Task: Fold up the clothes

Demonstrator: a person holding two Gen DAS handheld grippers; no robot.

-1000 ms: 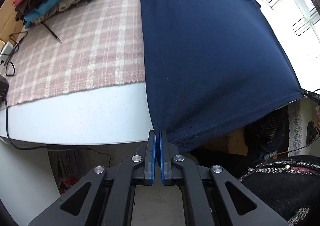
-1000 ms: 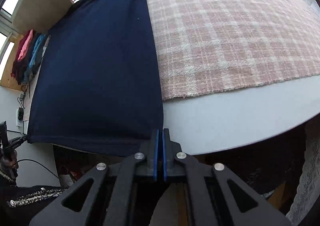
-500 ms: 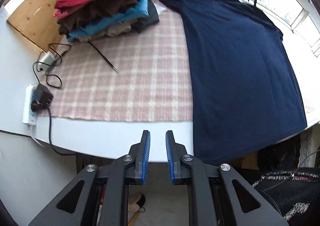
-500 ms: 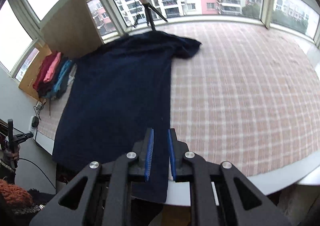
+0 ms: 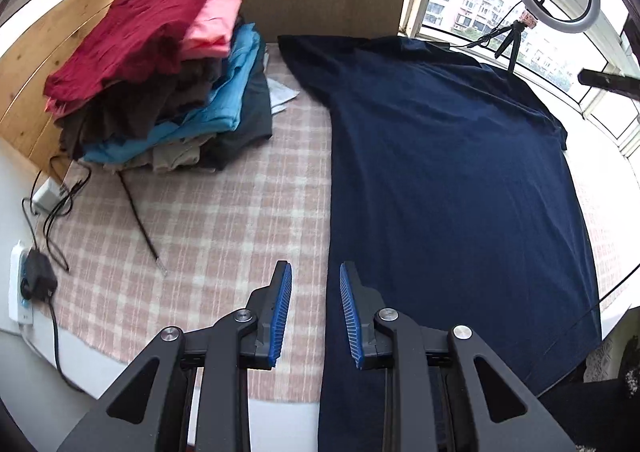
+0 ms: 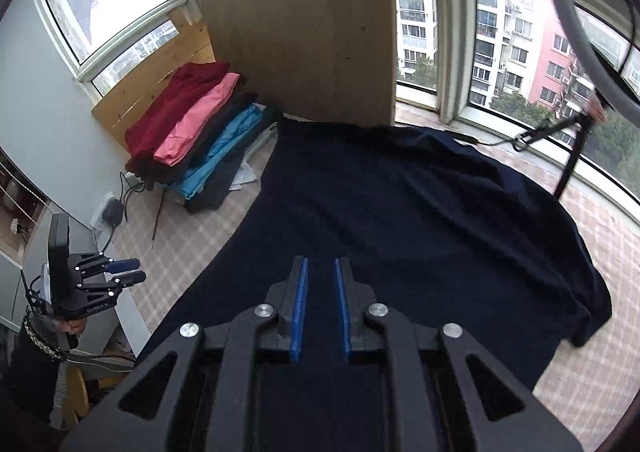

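Below both parted grippers' fingers (image 5: 285,304) lies the navy shirt (image 5: 448,188).

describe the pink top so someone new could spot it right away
Start at the pile of folded clothes on the plaid cloth, left of the spread navy shirt. The pink top lies near the pile's top beside the dark red garment, the only light pink piece.

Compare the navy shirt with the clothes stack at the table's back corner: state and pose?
The navy shirt lies spread flat as a single layer; the clothes stack is several folded garments piled up. The shirt is one dark colour; the stack mixes red, pink, brown and blue. Both rest on the checked cloth.
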